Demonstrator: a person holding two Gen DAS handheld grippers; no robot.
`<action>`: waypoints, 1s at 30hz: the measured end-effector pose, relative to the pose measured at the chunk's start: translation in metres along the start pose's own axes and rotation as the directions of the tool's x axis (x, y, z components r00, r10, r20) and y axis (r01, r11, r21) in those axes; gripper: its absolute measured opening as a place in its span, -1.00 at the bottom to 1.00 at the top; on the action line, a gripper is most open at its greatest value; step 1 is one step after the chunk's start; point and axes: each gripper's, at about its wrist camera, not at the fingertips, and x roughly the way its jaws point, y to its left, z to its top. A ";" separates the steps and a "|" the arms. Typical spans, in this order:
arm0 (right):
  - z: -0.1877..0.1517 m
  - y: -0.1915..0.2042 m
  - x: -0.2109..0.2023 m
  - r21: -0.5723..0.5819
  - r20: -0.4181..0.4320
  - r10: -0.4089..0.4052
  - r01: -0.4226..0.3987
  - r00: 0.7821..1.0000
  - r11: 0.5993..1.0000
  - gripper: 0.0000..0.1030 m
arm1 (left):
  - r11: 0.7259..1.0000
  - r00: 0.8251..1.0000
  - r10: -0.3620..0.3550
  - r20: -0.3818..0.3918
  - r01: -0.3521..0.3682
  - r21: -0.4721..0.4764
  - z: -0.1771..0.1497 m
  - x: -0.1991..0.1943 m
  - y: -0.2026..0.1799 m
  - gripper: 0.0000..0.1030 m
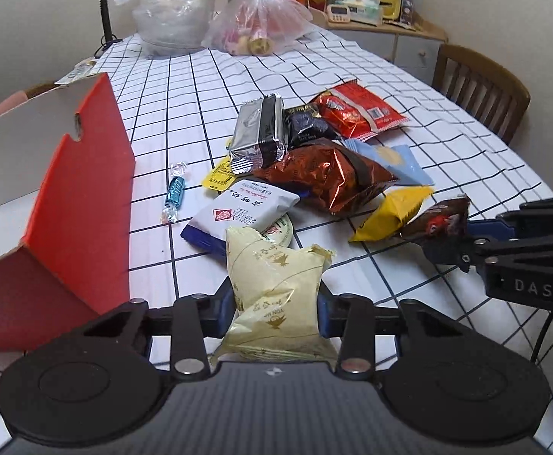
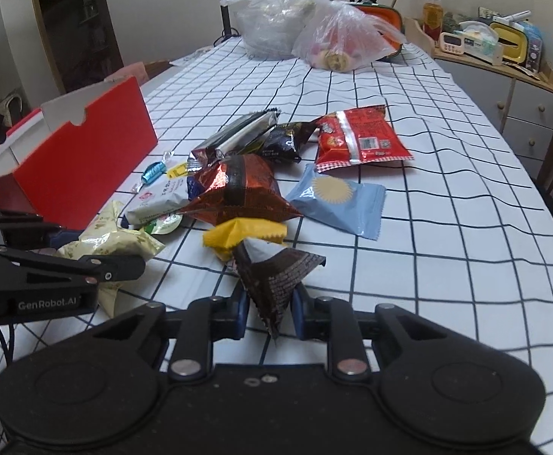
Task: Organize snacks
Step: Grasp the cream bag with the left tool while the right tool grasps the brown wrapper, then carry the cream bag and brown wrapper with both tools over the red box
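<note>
— Snacks (image 1: 325, 174) lie in a loose heap on the checked desk (image 1: 447, 121), just right of the red box (image 1: 86, 174). Which ones are taken?

— Two of them. The left tongs (image 1: 276, 303) are clenched on a pale yellow packet (image 1: 276, 284); its blue pads press it from both sides. The right tongs (image 2: 268, 303) are clenched on a dark brown packet (image 2: 272, 276), which stands on its corner between the pads.

— Where is the brown packet compared with the heap?

— At the near edge of the heap, just beside a bright yellow packet (image 2: 246, 235). Behind this one lies a shiny copper bag (image 2: 238, 189), and a light blue packet (image 2: 337, 201) is to the right of it.

— And farther away?

— A red packet (image 2: 359, 140) lies flat, a small black packet (image 2: 284, 144) is next to it, and a silver packet (image 1: 257, 132) leans on the heap. A blue wrapped candy (image 1: 175, 191) lies alone between the heap and the box.

— Is the box open?

— Yes, its flap stands up. I cannot tell what is inside. Two plastic bags (image 1: 215, 19) stand at the far end of the desk.
</note>
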 end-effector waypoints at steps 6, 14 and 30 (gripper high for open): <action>-0.004 0.005 -0.029 -0.008 0.031 0.008 -0.008 0.999 1.000 -0.74 | 1.000 1.000 -0.004 0.018 0.005 -0.021 -0.006 -0.020 -0.001 -0.23; -0.005 0.009 -0.046 -0.024 0.058 -0.002 0.004 0.998 1.000 -0.50 | 0.999 0.997 -0.005 0.077 0.008 -0.037 -0.009 -0.052 0.002 -0.23; -0.008 0.008 0.013 -0.077 -0.051 -0.039 0.035 0.998 0.996 0.18 | 0.998 0.996 -0.003 0.086 0.008 -0.058 -0.018 -0.064 0.013 -0.23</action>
